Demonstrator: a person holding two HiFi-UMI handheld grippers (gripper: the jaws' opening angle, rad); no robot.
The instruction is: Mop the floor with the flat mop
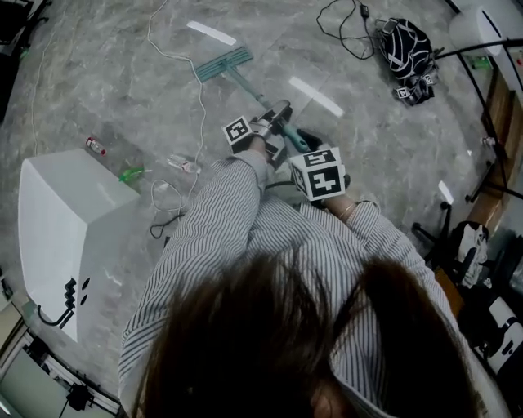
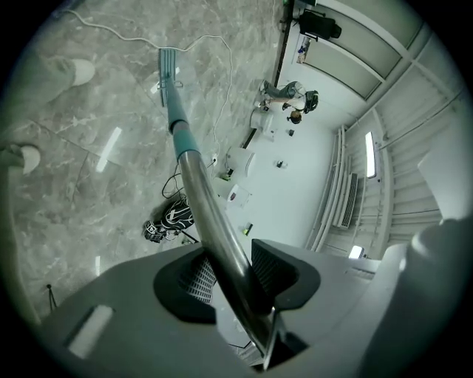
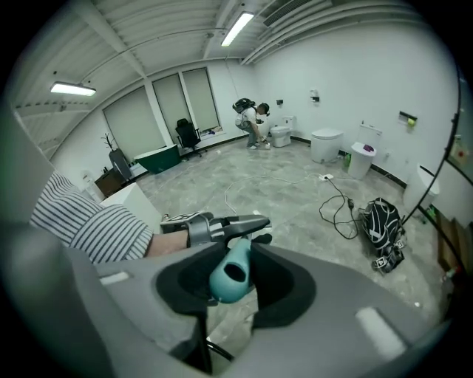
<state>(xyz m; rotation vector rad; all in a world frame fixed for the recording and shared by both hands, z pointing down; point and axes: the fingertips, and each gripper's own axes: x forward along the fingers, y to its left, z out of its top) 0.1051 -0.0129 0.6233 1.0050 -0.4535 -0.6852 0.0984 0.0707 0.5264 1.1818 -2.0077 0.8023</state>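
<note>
The flat mop's teal head (image 1: pixel 222 64) lies on the grey marble floor (image 1: pixel 98 73) ahead of me, and its pole (image 1: pixel 249 90) runs back to my hands. My left gripper (image 1: pixel 278 116) is shut on the metal pole (image 2: pixel 211 221), with both ribbed pads against it; past the jaws I see the teal sleeve and the mop head (image 2: pixel 168 63). My right gripper (image 1: pixel 304 145) sits behind it, shut on the teal handle end (image 3: pixel 230 272). From the right gripper (image 3: pixel 230 280) I look at the left gripper (image 3: pixel 218 227) and a striped sleeve (image 3: pixel 89 225).
A white cabinet (image 1: pixel 73 237) stands at my left, with small bottles (image 1: pixel 96 145) and a white cable (image 1: pixel 176 55) on the floor near it. A black-and-white bag (image 1: pixel 404 45) and a black cable (image 1: pixel 343 24) lie at the far right. A person (image 3: pixel 251 122) crouches by the toilets (image 3: pixel 325 144).
</note>
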